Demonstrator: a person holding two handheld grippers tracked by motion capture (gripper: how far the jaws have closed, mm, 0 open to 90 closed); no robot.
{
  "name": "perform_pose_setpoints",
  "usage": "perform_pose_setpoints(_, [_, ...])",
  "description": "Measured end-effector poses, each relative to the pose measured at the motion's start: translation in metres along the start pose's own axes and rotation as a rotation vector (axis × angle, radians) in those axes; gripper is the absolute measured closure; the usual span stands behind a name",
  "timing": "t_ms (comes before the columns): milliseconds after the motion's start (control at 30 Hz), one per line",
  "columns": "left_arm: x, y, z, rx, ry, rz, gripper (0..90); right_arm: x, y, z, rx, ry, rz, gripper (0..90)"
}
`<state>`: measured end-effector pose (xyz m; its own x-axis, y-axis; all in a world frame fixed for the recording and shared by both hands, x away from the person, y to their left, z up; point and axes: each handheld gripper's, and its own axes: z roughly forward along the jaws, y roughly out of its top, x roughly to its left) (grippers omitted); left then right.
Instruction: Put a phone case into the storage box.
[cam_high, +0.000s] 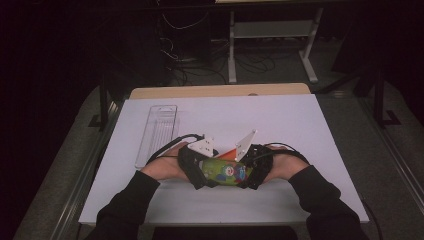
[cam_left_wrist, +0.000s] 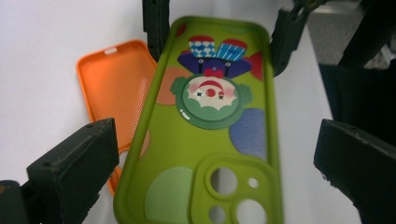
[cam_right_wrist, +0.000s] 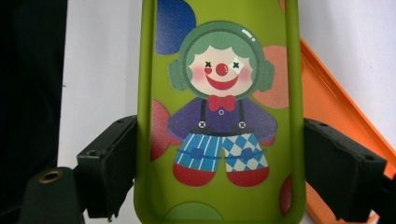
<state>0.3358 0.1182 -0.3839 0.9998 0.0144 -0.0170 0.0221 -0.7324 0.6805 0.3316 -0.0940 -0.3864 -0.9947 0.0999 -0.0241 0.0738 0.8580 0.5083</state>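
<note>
A green phone case (cam_high: 225, 172) printed with a clown hangs just above the white board, between both grippers. My right gripper (cam_high: 255, 170) is shut on the case's plain end, its jaws pressed against the two long edges (cam_right_wrist: 219, 163). My left gripper (cam_high: 194, 169) stands open around the camera-hole end (cam_left_wrist: 215, 154): one jaw is close to the case's edge, the other is clearly apart from it. An orange phone case (cam_left_wrist: 116, 88) lies inside up on the board, just behind and partly under the green one (cam_right_wrist: 331, 107).
A clear plastic tray (cam_high: 157, 132) lies lengthwise at the board's left rear. The white board (cam_high: 300, 130) covers most of the wooden table (cam_high: 220, 91). Dark floor, cables and a white frame stand beyond the far edge.
</note>
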Motion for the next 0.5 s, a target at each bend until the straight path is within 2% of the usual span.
perform_pose_setpoints(133, [-0.001, -0.001, 0.006, 0.025, -0.001, -0.011, 0.0, 0.001, 0.003, 0.000, -0.009, 0.000, -0.016, 15.1])
perform_pose_setpoints(267, [-0.002, -0.001, 0.011, 0.028, -0.010, -0.015, 0.5, 0.003, 0.005, 0.000, -0.013, 0.006, -0.023, 15.1])
perform_pose_setpoints(500, [-0.003, -0.002, 0.014, 0.057, -0.021, 0.000, 7.4, 0.004, 0.007, -0.001, -0.017, 0.006, -0.033, 15.1])
